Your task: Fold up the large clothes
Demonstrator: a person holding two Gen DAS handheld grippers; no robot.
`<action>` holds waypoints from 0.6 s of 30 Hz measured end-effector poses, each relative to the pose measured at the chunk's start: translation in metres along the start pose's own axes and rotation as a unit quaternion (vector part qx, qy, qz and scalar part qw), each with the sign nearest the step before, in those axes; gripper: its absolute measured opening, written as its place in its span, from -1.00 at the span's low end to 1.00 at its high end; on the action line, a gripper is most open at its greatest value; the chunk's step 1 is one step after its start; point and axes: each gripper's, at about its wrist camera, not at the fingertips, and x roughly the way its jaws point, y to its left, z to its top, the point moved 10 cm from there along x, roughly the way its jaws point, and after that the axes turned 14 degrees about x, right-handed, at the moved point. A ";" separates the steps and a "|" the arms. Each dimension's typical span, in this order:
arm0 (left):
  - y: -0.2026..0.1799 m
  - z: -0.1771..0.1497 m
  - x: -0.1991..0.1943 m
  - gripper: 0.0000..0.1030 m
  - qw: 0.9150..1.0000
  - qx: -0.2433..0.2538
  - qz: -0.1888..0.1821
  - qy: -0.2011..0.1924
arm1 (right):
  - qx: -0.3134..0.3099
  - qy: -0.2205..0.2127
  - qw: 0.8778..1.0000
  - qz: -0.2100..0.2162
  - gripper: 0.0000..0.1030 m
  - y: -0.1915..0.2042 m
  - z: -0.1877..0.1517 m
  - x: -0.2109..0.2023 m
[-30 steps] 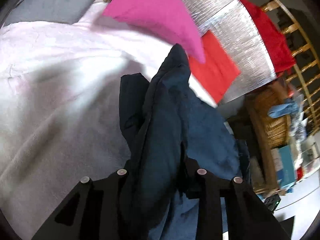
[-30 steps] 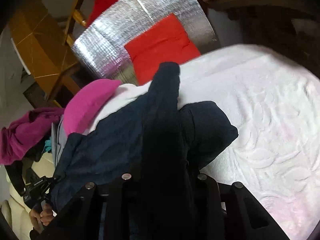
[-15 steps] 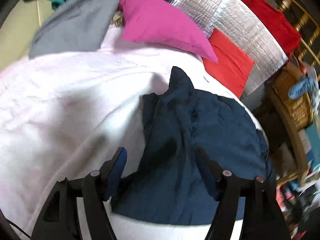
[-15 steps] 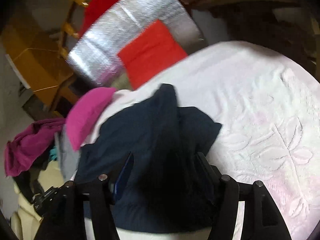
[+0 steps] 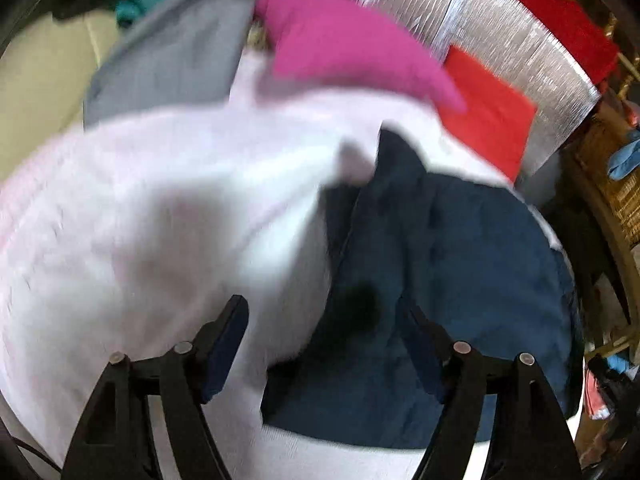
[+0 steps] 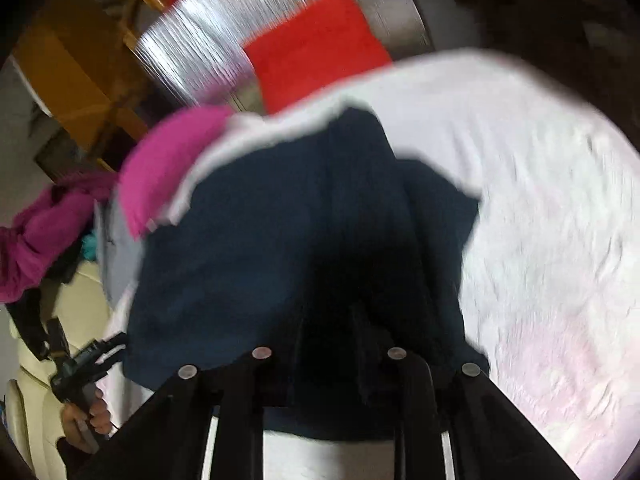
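A navy garment (image 5: pixel 460 280) lies bunched on the white-pink bedspread (image 5: pixel 140 240), with a ridge of cloth running toward the pillows. My left gripper (image 5: pixel 322 332) hangs above the garment's left edge. Its jaws are opening and nothing is pressed between them. In the right wrist view the same navy garment (image 6: pixel 260 240) fills the middle. My right gripper (image 6: pixel 336 336) is closing, and its narrow jaws pinch a dark fold at the garment's near edge. The picture there is dark and blurred. A hand (image 6: pixel 92 412) holding the other gripper shows at the lower left.
A pink pillow (image 5: pixel 340 48), a red cushion (image 5: pixel 488 108) and a silver foil mat (image 5: pixel 500 28) sit at the bed's far end. Grey cloth (image 5: pixel 172 60) lies at the far left. A wicker basket (image 5: pixel 616 168) stands to the right. A magenta garment (image 6: pixel 40 232) is heaped off the bed.
My left gripper let go of the navy garment, spread wide and drew back. My right gripper opened half a second ago and has closed again on a fold.
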 end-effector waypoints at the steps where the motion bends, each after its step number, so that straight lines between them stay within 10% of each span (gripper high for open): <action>1: -0.002 0.003 -0.003 0.49 1.000 0.001 -0.003 -0.010 | 0.001 -0.016 1.000 0.020 -0.52 0.011 0.013 -0.004; 18: -0.033 0.017 0.050 0.49 0.991 0.089 0.096 0.020 | 0.035 -0.004 0.998 -0.059 -0.45 0.004 0.075 0.106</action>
